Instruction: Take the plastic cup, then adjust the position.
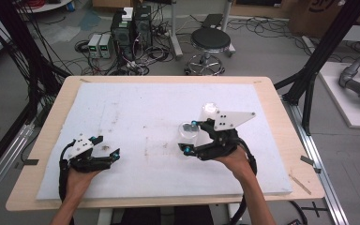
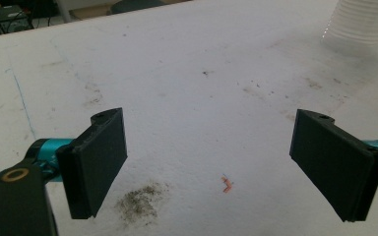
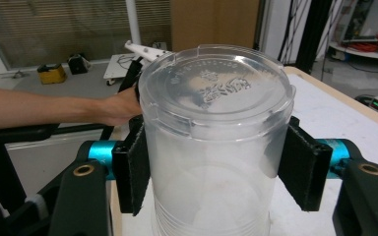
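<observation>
A clear plastic cup (image 1: 188, 131) sits between the jaws of my right gripper (image 1: 190, 137) at the middle right of the white foam board (image 1: 159, 103). In the right gripper view both black pads (image 3: 133, 167) press on the sides of the cup (image 3: 216, 113), whose flat embossed end faces the camera. My left gripper (image 1: 105, 146) rests low over the board near its front left corner. Its jaws stand wide apart in the left gripper view (image 2: 211, 123), with bare board between them. A ribbed stack of clear cups (image 2: 357, 22) stands farther off; in the high view the stack (image 1: 209, 109) is just behind the right gripper's grey plate.
The foam board lies on a wooden table (image 1: 286, 136). A dark dirt smudge (image 2: 140, 204) and a small orange scrap (image 2: 226, 184) lie under the left gripper. Beyond the table's far edge are a black stool (image 1: 210, 42), electronics boxes (image 1: 131, 30) and loose cables on the floor.
</observation>
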### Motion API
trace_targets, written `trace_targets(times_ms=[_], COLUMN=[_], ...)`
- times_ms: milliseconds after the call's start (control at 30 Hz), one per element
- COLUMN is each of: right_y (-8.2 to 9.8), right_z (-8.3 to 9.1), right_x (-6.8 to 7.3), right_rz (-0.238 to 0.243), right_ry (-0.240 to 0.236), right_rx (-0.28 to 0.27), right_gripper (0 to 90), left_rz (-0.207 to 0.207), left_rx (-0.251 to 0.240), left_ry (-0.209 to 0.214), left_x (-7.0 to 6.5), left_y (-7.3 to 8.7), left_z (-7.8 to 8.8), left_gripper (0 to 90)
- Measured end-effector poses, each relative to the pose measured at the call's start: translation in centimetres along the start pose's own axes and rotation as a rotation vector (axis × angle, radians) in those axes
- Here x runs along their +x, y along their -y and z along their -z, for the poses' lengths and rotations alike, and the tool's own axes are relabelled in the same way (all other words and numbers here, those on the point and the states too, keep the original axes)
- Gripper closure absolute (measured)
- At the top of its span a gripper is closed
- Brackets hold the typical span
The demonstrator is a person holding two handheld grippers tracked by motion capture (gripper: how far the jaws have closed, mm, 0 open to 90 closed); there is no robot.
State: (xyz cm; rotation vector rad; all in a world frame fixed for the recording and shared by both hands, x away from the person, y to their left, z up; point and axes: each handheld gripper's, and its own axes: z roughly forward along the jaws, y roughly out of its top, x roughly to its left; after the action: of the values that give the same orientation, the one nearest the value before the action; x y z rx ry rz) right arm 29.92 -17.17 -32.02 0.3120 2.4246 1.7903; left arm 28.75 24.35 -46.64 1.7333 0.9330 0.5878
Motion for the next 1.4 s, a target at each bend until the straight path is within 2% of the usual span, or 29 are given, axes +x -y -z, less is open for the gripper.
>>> trace_targets(times_ms=[200,300,500,1267,1400], right_y=[1.2,1.7,2.0,2.2,2.1], right_z=[-1.4,-2.1,-2.5,-2.0,-1.9], right_x=[0.8,0.8,0.7,0.1,0.0], right_rz=[0.008,0.005,-0.007,-0.022,-0.018], right_ry=[-0.029,-0.038,-0.046,-0.040,-0.040], right_rx=[0.011,0.028,0.020,0.003,0.002], right_gripper=[36.4,36.4,36.4,36.4,36.4], left_rz=[0.002,0.000,0.002,0.009,0.014], left_rx=[0.002,0.001,0.003,-0.002,-0.013], left_ry=[-0.001,-0.002,0.003,0.015,0.039], left_x=[0.0,0.0,0.1,0.2,0.4], left_y=[0.0,0.0,0.0,0.0,0.0], left_z=[0.0,0.0,0.0,0.0,0.1], left_gripper=[14.1,14.1,14.1,14.1,14.1])
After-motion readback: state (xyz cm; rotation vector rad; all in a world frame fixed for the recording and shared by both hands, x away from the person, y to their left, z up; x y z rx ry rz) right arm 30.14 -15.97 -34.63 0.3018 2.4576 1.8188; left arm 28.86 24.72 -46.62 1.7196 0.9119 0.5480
